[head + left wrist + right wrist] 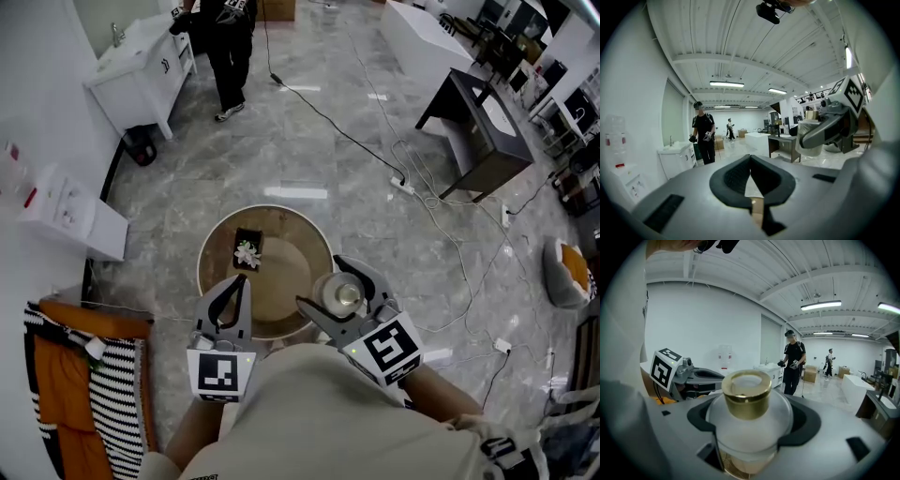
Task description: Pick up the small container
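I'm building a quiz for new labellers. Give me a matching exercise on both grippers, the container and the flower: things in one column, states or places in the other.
Things:
1. left gripper
2. right gripper
3. container
4. flower

States or places:
a. frosted, with a gold neck
b. down on the table
c. shut, nothing in it
d. shut on the container

Pairs: 1-c, 2-d, 3-a, 4-b

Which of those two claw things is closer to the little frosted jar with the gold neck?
Right. The right gripper holds the jar between its fingers; the left gripper hangs beside it, shut and empty.
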Demonstrator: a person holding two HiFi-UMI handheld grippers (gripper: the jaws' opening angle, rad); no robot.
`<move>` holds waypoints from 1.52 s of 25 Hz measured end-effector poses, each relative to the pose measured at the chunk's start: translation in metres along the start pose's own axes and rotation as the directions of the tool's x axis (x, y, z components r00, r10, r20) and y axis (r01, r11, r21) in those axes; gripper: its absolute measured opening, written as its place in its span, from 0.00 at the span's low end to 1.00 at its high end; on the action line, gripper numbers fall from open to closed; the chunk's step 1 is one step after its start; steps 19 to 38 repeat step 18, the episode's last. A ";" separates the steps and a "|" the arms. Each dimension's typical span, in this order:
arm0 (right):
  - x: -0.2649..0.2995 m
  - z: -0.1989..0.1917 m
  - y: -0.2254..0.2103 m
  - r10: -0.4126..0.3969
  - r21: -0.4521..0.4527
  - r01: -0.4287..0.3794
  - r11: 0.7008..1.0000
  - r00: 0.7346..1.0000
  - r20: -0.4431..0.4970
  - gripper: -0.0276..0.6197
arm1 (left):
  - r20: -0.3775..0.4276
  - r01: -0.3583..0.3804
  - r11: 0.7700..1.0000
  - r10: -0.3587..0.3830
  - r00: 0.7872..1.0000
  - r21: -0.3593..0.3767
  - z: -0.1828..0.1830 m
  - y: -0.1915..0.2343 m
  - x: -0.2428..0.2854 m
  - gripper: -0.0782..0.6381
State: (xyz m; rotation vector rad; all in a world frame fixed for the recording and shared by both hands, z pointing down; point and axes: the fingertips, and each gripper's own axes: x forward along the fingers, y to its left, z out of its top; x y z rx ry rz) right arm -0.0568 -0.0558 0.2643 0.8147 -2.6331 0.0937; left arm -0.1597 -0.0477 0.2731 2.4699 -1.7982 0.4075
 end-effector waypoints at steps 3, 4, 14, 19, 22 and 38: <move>-0.001 -0.004 -0.002 0.000 -0.009 0.000 1.000 1.000 -0.015 0.56 | -0.002 0.008 1.000 -0.008 1.000 -0.004 0.002 -0.002 0.003 0.12; -0.001 -0.004 -0.003 -0.001 -0.007 0.001 1.000 1.000 -0.016 0.56 | 0.000 0.010 1.000 -0.010 1.000 -0.003 0.003 -0.002 0.004 0.12; 0.001 -0.007 -0.002 -0.007 0.009 0.007 1.000 1.000 -0.013 0.56 | -0.019 0.033 0.999 -0.033 0.999 -0.005 -0.003 -0.012 0.008 0.12; 0.001 -0.009 0.000 -0.012 0.018 0.013 1.000 1.000 -0.012 0.56 | -0.029 0.033 0.999 -0.033 0.999 0.003 -0.005 -0.013 0.009 0.12; 0.001 -0.009 0.000 -0.012 0.018 0.013 1.000 1.000 -0.012 0.56 | -0.029 0.033 0.999 -0.033 0.999 0.003 -0.005 -0.013 0.009 0.12; 0.001 -0.009 0.000 -0.012 0.018 0.013 1.000 1.000 -0.012 0.56 | -0.029 0.033 0.999 -0.033 0.999 0.003 -0.005 -0.013 0.009 0.12</move>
